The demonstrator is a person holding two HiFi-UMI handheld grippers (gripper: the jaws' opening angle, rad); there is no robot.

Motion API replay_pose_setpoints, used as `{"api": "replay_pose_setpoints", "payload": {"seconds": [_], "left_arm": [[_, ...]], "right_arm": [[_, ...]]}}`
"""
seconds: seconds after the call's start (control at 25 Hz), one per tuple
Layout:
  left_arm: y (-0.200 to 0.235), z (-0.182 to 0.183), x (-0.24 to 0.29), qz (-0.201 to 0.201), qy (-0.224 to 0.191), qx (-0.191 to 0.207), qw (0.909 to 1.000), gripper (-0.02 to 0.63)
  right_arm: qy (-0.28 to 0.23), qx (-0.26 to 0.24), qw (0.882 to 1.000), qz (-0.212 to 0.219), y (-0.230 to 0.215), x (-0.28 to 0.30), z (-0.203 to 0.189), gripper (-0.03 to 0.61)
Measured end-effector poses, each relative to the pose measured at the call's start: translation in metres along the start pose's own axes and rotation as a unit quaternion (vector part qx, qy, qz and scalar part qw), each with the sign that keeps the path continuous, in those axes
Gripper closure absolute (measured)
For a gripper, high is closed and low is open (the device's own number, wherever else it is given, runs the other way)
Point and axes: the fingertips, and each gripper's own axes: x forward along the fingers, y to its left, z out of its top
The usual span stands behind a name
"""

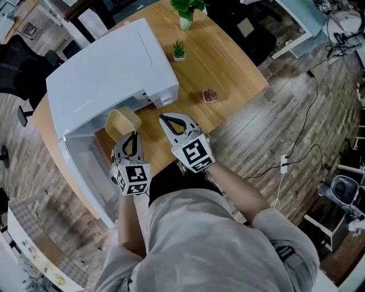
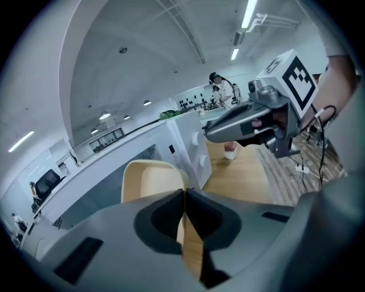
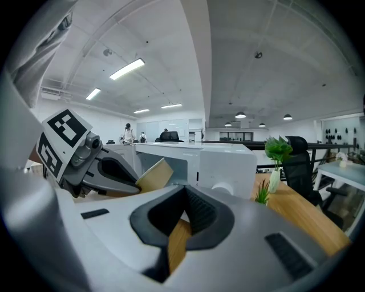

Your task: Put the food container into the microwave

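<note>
The tan food container [image 1: 122, 122] is held tilted just in front of the white microwave's [image 1: 108, 74] open cavity. My left gripper [image 1: 132, 137] is shut on its near rim; in the left gripper view the container [image 2: 151, 179] fills the space beyond the closed jaws. The right gripper view shows the container [image 3: 155, 174] angled against the left gripper's tips [image 3: 136, 185]. Over the wooden table, right of the container, my right gripper [image 1: 166, 119] hovers shut with nothing in it. The microwave door [image 1: 85, 171] hangs open toward the lower left.
Two small potted plants [image 1: 179, 50] [image 1: 185, 14] stand at the table's far side, and a small pinkish pot [image 1: 210, 95] sits right of the microwave. The round table edge [image 1: 239, 102] drops to wooden floor with cables [image 1: 283, 164].
</note>
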Motion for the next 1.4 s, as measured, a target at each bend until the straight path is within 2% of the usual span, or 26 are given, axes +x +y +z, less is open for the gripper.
{"api": "replay_pose_setpoints", "payload": {"seconds": [0.2, 0.4, 0.84, 1.4], "left_arm": [[-0.002, -0.010, 0.012, -0.020, 0.049, 0.062, 0.9967, 0.586], [0.001, -0.013, 0.025, -0.027, 0.076, 0.094, 0.9923, 0.586], [0.011, -0.019, 0.045, -0.035, 0.094, 0.124, 0.9872, 0.586], [0.040, -0.026, 0.065, -0.018, 0.105, 0.151, 0.9828, 0.586]], "right_arm": [[0.009, 0.005, 1.000, -0.001, 0.001, 0.003, -0.010, 0.574], [0.014, 0.020, 1.000, -0.003, -0.002, 0.008, -0.020, 0.575], [0.016, 0.038, 0.999, -0.004, -0.004, 0.025, -0.026, 0.574], [0.023, 0.039, 0.999, 0.006, 0.004, 0.044, -0.027, 0.574]]}}
